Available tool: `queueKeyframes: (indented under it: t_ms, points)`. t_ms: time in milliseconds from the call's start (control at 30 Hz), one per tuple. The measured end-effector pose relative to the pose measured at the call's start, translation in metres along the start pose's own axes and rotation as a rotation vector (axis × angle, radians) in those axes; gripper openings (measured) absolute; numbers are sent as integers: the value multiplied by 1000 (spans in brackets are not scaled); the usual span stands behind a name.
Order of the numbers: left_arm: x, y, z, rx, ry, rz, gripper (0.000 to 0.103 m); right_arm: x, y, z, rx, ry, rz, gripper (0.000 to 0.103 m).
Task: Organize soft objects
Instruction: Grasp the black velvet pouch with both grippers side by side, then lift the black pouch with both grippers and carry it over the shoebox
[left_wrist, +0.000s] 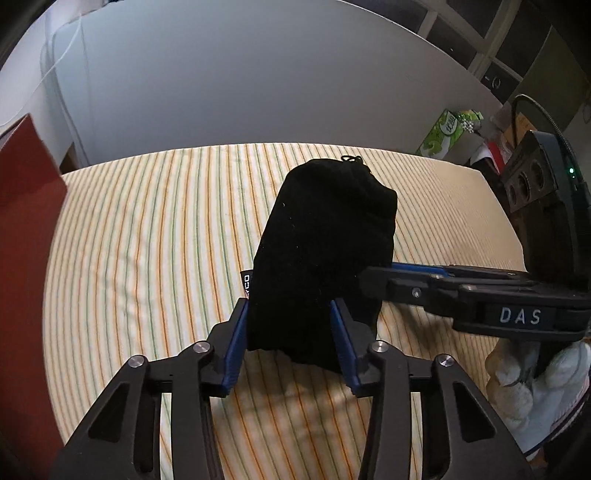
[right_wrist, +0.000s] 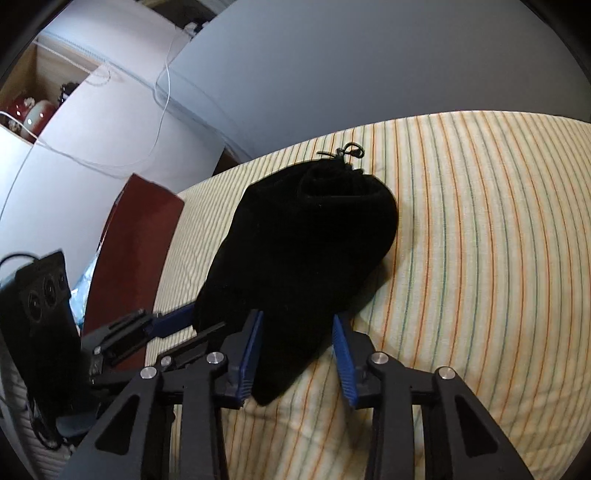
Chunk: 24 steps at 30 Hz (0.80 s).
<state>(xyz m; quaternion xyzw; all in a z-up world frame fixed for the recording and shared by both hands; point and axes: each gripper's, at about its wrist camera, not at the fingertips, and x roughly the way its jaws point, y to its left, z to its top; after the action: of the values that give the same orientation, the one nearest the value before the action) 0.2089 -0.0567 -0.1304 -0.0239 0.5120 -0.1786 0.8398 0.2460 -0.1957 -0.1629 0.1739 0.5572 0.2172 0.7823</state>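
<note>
A black drawstring pouch (left_wrist: 325, 229) (right_wrist: 306, 240) lies on the striped bed sheet (left_wrist: 147, 240) (right_wrist: 480, 240), its tied mouth pointing away from me. My left gripper (left_wrist: 288, 306) has its blue pads against both sides of the pouch's near end. In the right wrist view this left gripper (right_wrist: 192, 317) reaches in under the pouch's left edge. My right gripper (right_wrist: 297, 317) holds the pouch's near corner between its pad tips. In the left wrist view the right gripper (left_wrist: 369, 277) comes in from the right, onto the pouch's side. A gloved hand (left_wrist: 535, 376) holds it.
A dark red box (left_wrist: 26, 192) (right_wrist: 136, 240) stands at the bed's left edge. A green tissue pack (left_wrist: 443, 133) and clutter sit beyond the far right corner. A pale wall (left_wrist: 240, 74) backs the bed. White cords (right_wrist: 162, 92) hang at the left.
</note>
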Motion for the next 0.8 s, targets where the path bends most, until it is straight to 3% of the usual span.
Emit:
queueKeyframes:
  t_ms: [133,433,800]
  points:
    - [-7,2,-5,-12,-21,8,35,0,1,-2,12,-27,3,23]
    - [-38,-2,-14,15,-80,6,34,-32,9,-8,-40,-67,12,21]
    - [-118,31,-24,-24,-203,25,34,-63,79,0,-178,-110,39,21]
